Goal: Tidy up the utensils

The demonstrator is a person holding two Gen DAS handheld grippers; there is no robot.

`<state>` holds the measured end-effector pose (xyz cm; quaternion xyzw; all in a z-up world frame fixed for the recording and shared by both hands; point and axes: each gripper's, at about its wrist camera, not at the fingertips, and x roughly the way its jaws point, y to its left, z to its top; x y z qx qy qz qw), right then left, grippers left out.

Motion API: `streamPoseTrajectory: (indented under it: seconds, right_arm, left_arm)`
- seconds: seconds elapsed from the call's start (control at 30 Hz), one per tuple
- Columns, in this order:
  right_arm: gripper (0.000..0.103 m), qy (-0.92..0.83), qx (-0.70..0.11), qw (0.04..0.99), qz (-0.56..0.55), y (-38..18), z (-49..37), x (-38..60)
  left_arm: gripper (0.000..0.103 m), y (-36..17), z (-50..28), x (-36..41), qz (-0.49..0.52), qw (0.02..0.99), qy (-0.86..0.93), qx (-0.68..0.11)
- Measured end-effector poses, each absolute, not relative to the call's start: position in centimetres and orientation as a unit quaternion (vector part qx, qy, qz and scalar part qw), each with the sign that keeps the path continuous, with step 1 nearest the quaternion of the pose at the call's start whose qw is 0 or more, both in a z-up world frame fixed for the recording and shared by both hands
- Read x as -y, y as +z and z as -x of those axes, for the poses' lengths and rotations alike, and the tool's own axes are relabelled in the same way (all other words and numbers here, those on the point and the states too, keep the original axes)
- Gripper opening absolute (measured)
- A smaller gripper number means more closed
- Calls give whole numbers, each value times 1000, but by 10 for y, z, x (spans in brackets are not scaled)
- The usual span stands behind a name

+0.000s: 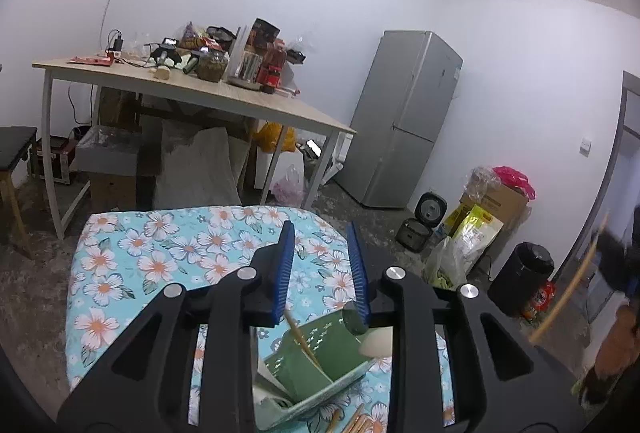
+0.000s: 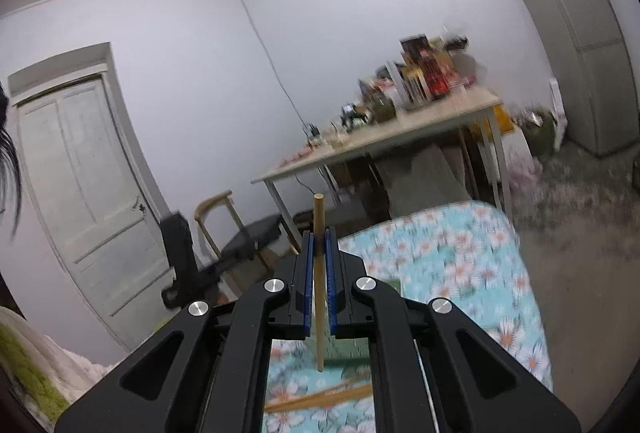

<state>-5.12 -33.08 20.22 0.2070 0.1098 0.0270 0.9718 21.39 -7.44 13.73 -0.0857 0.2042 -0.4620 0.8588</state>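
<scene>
My left gripper (image 1: 320,229) hangs open over a green slotted utensil holder (image 1: 320,365) on the floral cloth, with nothing between its blue pads. A wooden chopstick (image 1: 299,335) leans in the holder, and a pale spoon bowl (image 1: 378,343) and a dark green rounded piece (image 1: 354,321) show at the holder's right rim. Loose chopsticks (image 1: 356,423) lie in front of it. My right gripper (image 2: 319,235) is shut on one upright chopstick (image 2: 319,293), held above the cloth. More chopsticks (image 2: 320,397) lie blurred below it. That held chopstick (image 1: 568,293) shows blurred at the right of the left wrist view.
The floral-covered table (image 1: 132,265) ends just ahead. Beyond it stand a cluttered wooden desk (image 1: 200,93), a grey fridge (image 1: 404,117), bags, cookers and a black bin (image 1: 520,277) on the floor. A chair (image 2: 240,233) and a white door (image 2: 80,185) are to the left.
</scene>
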Motion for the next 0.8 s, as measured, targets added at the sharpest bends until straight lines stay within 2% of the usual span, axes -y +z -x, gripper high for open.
streamPoseTrajectory:
  seconds: [0.1, 0.4, 0.67, 0.8]
  right_arm:
    - [6, 36, -91, 978, -186, 221, 47, 329]
    - [6, 49, -65, 988, -129, 253, -1, 318]
    - [6, 29, -91, 992, -82, 242, -59, 298]
    - [6, 10, -124, 992, -37, 216, -87, 280]
  left_arm:
    - [30, 137, -202, 58, 84, 863, -457, -197]
    - [32, 106, -179, 9, 74, 875, -423, -221]
    - [32, 74, -175, -7, 82, 874, -403, -260]
    - [32, 65, -174, -8, 81, 871, -402, -270]
